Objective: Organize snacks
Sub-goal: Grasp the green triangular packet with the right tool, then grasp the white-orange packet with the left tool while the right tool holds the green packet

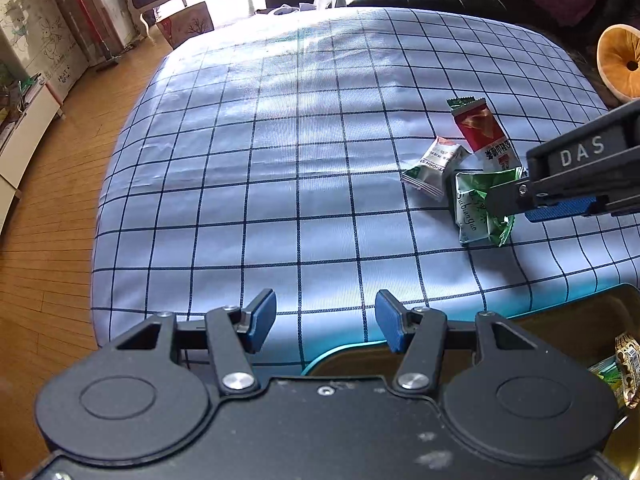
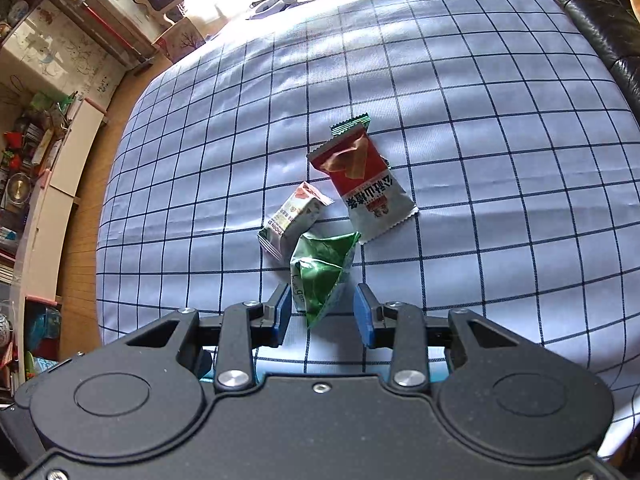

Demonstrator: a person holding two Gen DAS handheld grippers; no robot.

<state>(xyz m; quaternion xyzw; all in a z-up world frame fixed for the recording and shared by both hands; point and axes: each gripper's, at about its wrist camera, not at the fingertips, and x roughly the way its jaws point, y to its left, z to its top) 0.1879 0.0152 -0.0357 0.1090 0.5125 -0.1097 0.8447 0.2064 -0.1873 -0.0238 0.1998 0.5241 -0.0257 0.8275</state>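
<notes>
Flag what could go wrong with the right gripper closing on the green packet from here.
1. The right gripper is open around only the near tip of the green packet; a pinch on that crinkly corner may slip.
2. The white packet and the red packet lie very close to the green one, perhaps touching it, so a lift could drag them.
3. The tin sits near the left gripper, which may crowd the drop.
</notes>
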